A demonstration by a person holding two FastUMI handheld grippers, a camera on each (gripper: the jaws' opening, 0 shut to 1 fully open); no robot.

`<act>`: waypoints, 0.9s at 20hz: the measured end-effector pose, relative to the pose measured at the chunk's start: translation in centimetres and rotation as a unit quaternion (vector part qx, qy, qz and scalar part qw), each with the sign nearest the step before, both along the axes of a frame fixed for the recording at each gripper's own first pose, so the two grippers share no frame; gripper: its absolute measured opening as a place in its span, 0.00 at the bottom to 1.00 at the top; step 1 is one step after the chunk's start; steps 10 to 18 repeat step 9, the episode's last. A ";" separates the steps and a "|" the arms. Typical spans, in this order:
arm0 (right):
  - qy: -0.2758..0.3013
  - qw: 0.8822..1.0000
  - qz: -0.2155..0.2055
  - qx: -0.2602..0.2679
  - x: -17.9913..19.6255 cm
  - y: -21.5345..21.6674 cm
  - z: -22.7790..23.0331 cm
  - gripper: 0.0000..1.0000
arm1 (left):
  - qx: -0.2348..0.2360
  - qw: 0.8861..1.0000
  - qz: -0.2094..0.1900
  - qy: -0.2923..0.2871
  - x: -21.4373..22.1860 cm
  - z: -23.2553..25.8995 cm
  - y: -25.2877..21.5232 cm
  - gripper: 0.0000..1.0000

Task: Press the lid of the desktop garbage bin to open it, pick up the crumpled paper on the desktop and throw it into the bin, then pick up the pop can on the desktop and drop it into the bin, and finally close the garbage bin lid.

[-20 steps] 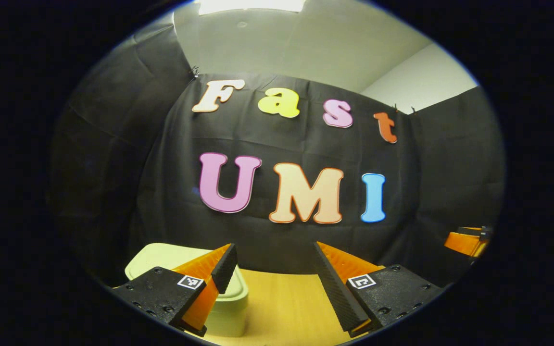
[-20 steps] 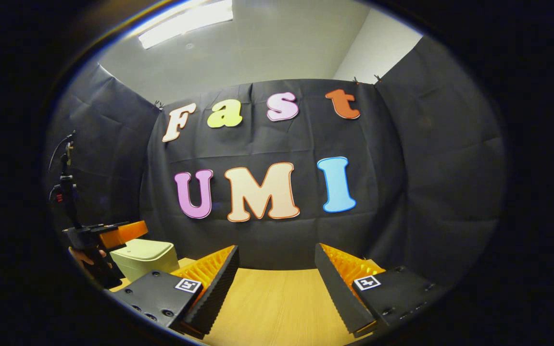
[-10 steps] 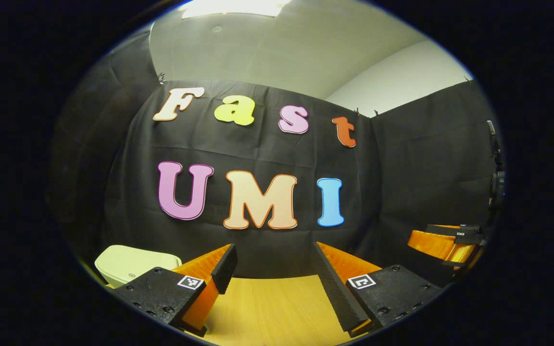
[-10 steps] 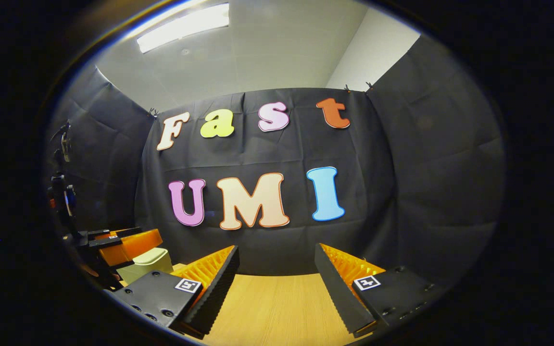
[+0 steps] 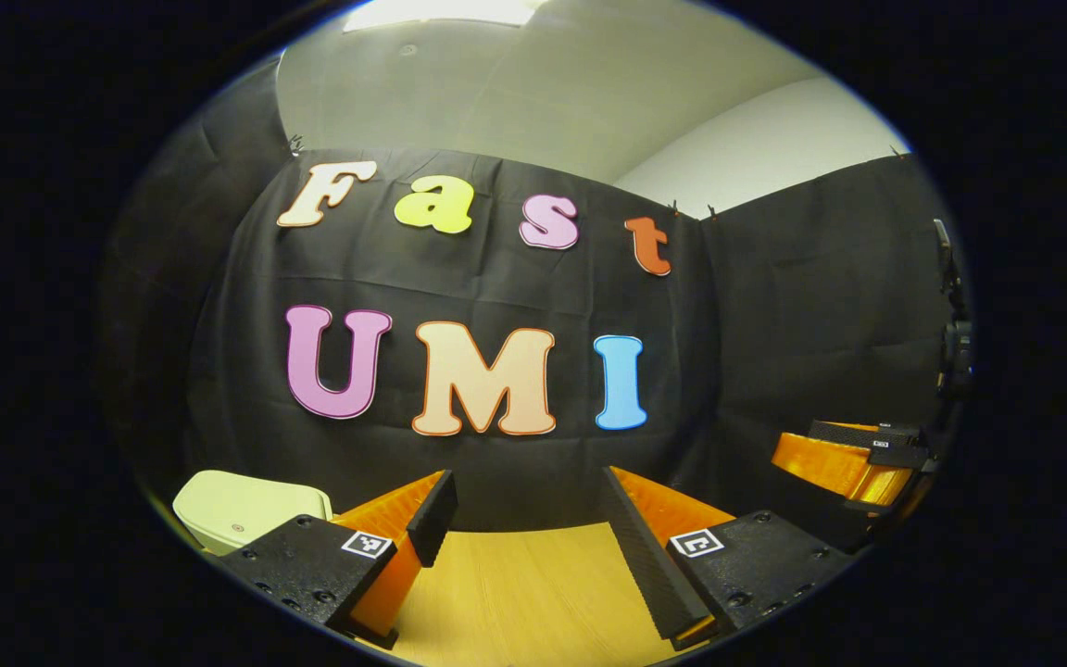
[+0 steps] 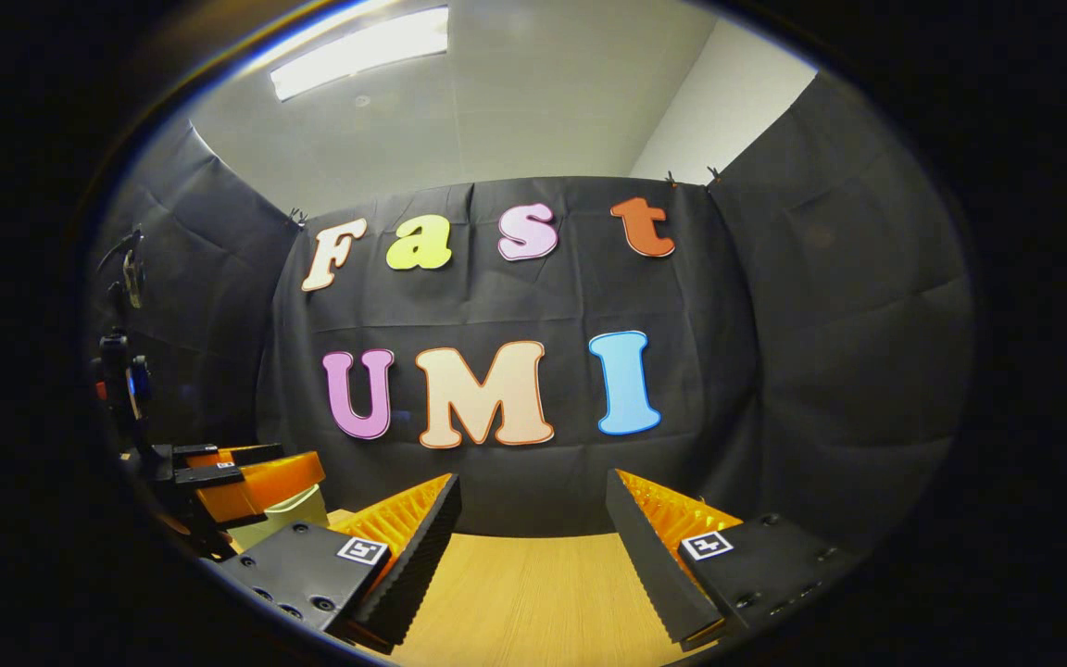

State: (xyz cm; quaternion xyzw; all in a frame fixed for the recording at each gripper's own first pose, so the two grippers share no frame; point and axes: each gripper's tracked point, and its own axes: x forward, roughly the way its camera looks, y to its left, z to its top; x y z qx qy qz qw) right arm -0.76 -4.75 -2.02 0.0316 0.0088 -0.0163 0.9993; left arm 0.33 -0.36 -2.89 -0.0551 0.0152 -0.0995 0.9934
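Both sets of jaws stand wide apart and hold nothing: left gripper [image 5: 526, 533], right gripper [image 6: 533, 537], each above bare bench [image 5: 515, 593]. Farther off to the left sits the bin [image 5: 237, 508], lid down. No paper or can in sight. Judgement: either nearly finished or not begun; cannot tell.

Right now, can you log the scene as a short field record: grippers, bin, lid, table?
left gripper: open, holding nothing, above the table
right gripper: open, holding nothing, above the table
bin: pale, on the table, left of the left gripper
bin lid: looks closed
table: light wood, bare between the right gripper's fingers
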 end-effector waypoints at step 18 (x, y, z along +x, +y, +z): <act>0.001 1.000 -0.004 -0.004 0.4 0.0 -0.1 0.99 | 0.004 1.000 -0.016 -0.009 0.3 0.2 -1.2 0.93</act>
